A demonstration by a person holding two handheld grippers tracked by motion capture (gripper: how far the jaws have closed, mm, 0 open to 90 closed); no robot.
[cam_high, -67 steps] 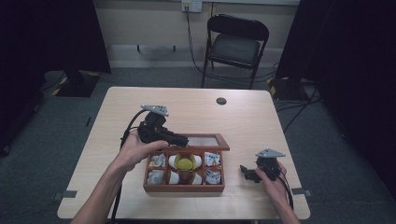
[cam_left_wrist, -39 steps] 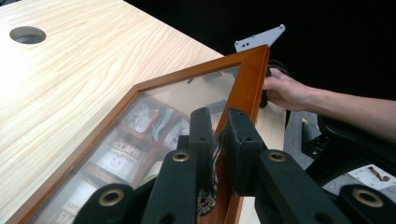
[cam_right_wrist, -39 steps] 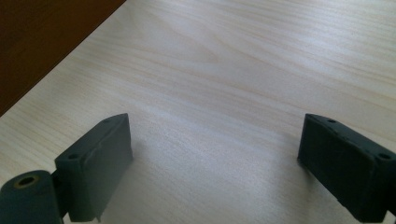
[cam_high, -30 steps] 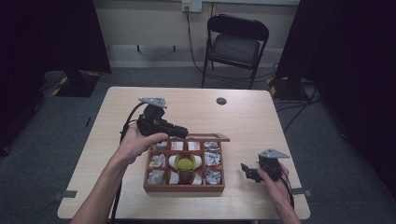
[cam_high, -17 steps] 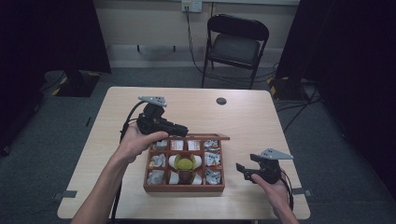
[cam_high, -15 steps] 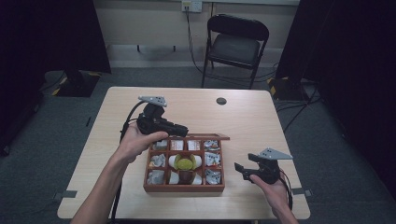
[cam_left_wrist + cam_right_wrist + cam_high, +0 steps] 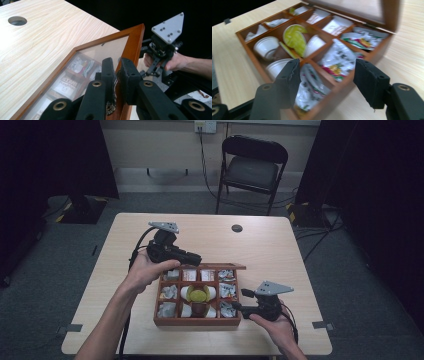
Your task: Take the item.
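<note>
The wooden box (image 7: 197,320) sits on the desk (image 7: 280,255). Left gripper (image 7: 117,72) is clamped on the front edge of the box's raised lid (image 7: 135,42). Right gripper (image 7: 325,80), jaws apart and just closing on nothing, hovers at the box's right corner.

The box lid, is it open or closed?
Open. The lid is lifted off the box, clamped in the left tongs; packets show inside.

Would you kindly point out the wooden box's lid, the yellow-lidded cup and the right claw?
lid (image 7: 135,42), left gripper view, on its wooden frame.
yellow-lidded cup (image 7: 294,37), right gripper view, on its foil top.
right claw (image 7: 239,300), high view, between its fingertips.
</note>
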